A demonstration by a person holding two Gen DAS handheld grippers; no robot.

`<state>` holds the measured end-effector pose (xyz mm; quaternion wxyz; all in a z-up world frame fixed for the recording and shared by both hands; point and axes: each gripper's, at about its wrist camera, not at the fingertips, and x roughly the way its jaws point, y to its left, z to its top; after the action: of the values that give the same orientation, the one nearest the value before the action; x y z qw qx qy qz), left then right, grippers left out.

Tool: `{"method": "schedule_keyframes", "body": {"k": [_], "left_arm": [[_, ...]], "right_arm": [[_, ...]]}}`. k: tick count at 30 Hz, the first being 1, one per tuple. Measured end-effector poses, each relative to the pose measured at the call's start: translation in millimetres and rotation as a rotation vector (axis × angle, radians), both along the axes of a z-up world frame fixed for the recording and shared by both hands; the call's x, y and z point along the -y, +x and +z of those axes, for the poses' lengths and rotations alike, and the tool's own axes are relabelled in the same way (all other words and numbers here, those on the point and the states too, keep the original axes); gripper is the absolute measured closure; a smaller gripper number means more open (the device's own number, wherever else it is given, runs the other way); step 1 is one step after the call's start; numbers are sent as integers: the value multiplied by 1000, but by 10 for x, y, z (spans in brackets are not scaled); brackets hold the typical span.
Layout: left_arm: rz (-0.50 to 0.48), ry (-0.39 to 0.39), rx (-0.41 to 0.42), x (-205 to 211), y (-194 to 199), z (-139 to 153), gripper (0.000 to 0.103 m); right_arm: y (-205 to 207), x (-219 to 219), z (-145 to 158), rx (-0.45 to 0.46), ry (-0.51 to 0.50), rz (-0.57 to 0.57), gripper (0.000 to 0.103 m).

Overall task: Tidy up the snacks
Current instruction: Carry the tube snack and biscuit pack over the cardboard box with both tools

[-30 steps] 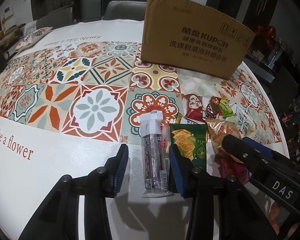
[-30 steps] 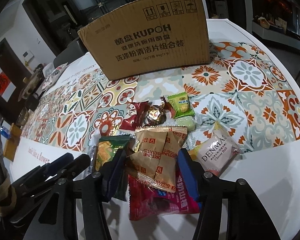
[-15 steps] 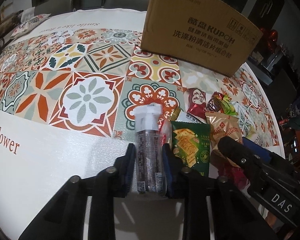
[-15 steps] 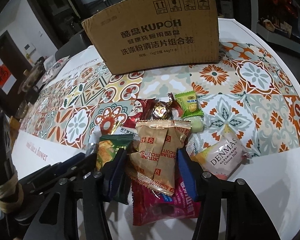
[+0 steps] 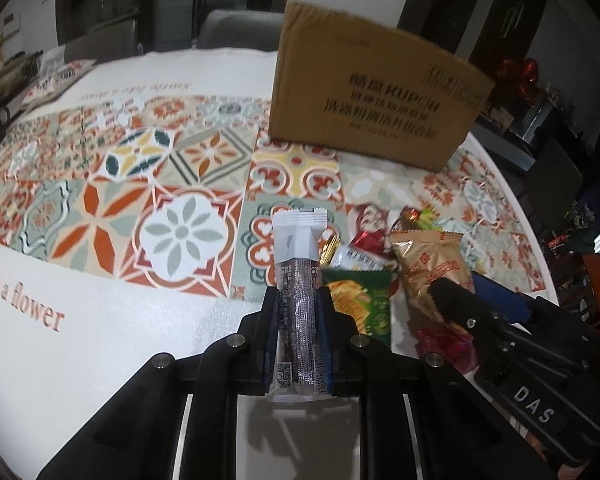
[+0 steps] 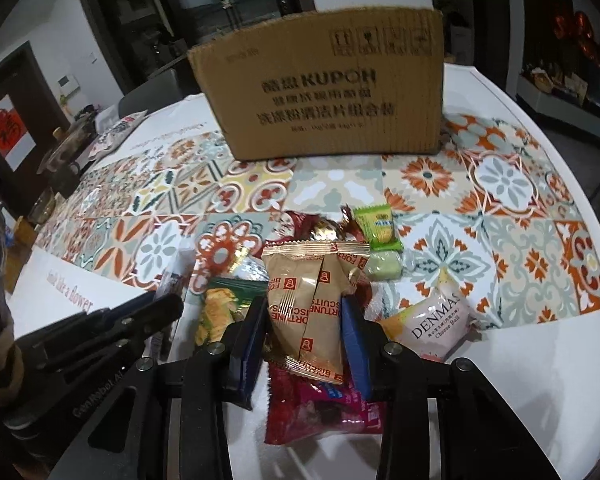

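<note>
The left gripper (image 5: 298, 304) is clamped on a long white-ended snack bar (image 5: 299, 280), raised just off the tablecloth (image 5: 100, 320). The right gripper (image 6: 305, 322) grips a gold fortune biscuit packet (image 6: 312, 300) above a red snack bag (image 6: 320, 408). The cardboard box (image 6: 324, 92) stands beyond the snack pile.

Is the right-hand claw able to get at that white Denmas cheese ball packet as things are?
Probably not right now: the right gripper is already shut on the gold biscuit packet. The Denmas packet itself lies uncovered just beside its right finger, so once the biscuits are let go, the way looks free.
</note>
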<state>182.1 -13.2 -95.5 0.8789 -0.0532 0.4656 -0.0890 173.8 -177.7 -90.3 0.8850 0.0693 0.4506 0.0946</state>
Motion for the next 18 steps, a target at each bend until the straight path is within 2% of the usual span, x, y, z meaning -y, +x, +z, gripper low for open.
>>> {"method": "schedule_keyframes", "body": {"k": [9,13,18], "left_arm": [[-54,30,147,60,-83,459,84],[-78,29,174,86,-19,622,84],[-116,75,240,192,71,827,84]], "right_arm": [[-97,-24,358,101,-32,30,65],[-99,-9,583,160,-39,32,65],[-63,32,826,223,-38,23,65]]}}
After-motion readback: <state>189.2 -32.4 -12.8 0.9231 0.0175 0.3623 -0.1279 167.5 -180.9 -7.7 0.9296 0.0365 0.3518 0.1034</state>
